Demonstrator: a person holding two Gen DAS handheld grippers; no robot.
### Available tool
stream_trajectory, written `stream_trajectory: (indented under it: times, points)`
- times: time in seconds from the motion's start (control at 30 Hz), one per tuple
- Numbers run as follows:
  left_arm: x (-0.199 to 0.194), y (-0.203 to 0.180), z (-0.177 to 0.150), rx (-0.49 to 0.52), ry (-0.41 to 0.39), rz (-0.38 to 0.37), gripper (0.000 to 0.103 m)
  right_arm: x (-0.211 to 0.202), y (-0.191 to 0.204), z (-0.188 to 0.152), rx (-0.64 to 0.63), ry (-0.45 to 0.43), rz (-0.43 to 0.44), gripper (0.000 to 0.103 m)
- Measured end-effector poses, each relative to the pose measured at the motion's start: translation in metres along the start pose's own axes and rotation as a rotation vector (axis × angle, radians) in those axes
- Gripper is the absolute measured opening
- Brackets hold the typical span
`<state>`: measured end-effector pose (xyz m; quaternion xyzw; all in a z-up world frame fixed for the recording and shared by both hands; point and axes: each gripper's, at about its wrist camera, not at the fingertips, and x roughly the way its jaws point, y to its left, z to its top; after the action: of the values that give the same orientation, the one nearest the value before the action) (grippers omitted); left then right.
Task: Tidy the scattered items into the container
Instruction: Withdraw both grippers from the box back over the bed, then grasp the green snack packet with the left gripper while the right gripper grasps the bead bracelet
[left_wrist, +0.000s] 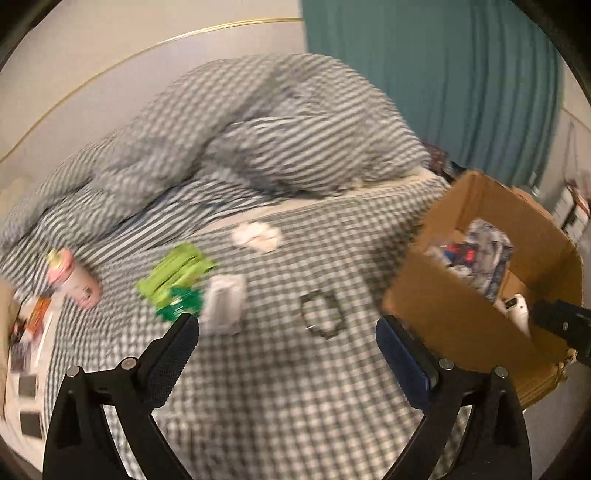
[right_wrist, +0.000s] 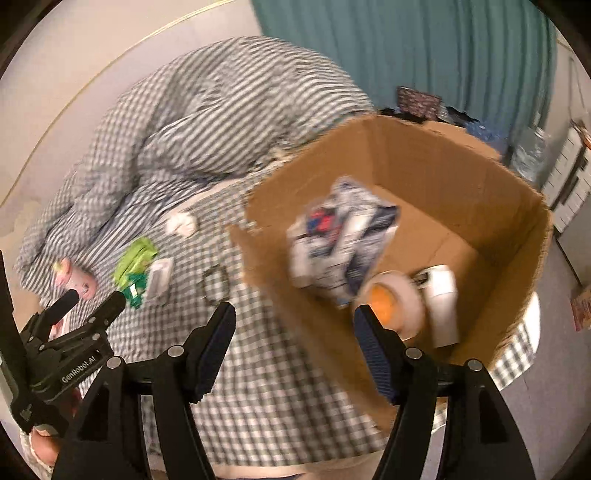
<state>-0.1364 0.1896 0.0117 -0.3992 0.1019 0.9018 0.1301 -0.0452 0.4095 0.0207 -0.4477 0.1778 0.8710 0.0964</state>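
Both grippers, left (left_wrist: 286, 330) and right (right_wrist: 295, 321), gape wide, empty, above a gingham-sheeted bed (left_wrist: 280, 387). Striped duvet (left_wrist: 240, 140) heaped behind; teal curtain (left_wrist: 461, 74) beyond. Cardboard box (right_wrist: 424, 162) at bed's right edge holds tape roll (right_wrist: 393, 302), printed packet (right_wrist: 343, 240). Green packets (left_wrist: 177, 273), pink bottle (left_wrist: 75, 282) left of box, well apart.

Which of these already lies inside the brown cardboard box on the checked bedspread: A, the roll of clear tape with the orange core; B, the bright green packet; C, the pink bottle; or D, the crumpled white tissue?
A: the roll of clear tape with the orange core lies on the floor of the brown cardboard box, while the other three lie out on the checked bedspread.
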Motion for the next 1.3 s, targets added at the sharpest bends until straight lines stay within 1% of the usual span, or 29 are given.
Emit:
stream_trajectory:
  times: [0.1, 0.2, 0.23, 0.33, 0.4, 0.53, 0.7, 0.97, 1.1, 1.3]
  points:
    - [-0.012, 0.038, -0.010, -0.043, -0.006, 0.040, 0.100, 0.004, 0.034, -0.009, -0.040, 0.015, 0.015, 0.066]
    - [-0.021, 0.075, -0.022, -0.080, -0.004, 0.059, 0.101, 0.006, 0.065, -0.016, -0.083, 0.023, 0.029, 0.066]
    - [-0.023, 0.087, -0.027, -0.092, -0.003, 0.069, 0.103, 0.006, 0.075, -0.019, -0.097, 0.021, 0.035, 0.066]
    - [-0.025, 0.121, -0.040, -0.134, 0.011, 0.112, 0.103, 0.004, 0.099, -0.025, -0.129, 0.010, 0.050, 0.067]
    - [-0.023, 0.136, -0.045, -0.168, 0.022, 0.142, 0.103, 0.003, 0.112, -0.028, -0.147, 0.011, 0.050, 0.067]
    - [-0.021, 0.167, -0.060, -0.232, 0.043, 0.135, 0.103, 0.003, 0.130, -0.032, -0.167, 0.008, 0.051, 0.070]
    - [-0.012, 0.186, -0.073, -0.271, 0.066, 0.129, 0.103, 0.011, 0.140, -0.035, -0.178, 0.021, 0.035, 0.071]
    - [0.005, 0.202, -0.083, -0.300, 0.070, 0.117, 0.103, 0.039, 0.150, -0.038, -0.195, 0.071, 0.030, 0.071]
    - [0.018, 0.204, -0.080, -0.290, 0.061, 0.104, 0.103, 0.057, 0.155, -0.037, -0.209, 0.092, 0.032, 0.071]
    - [0.059, 0.200, -0.073, -0.256, 0.076, 0.089, 0.103, 0.092, 0.159, -0.031, -0.220, 0.134, 0.033, 0.071]
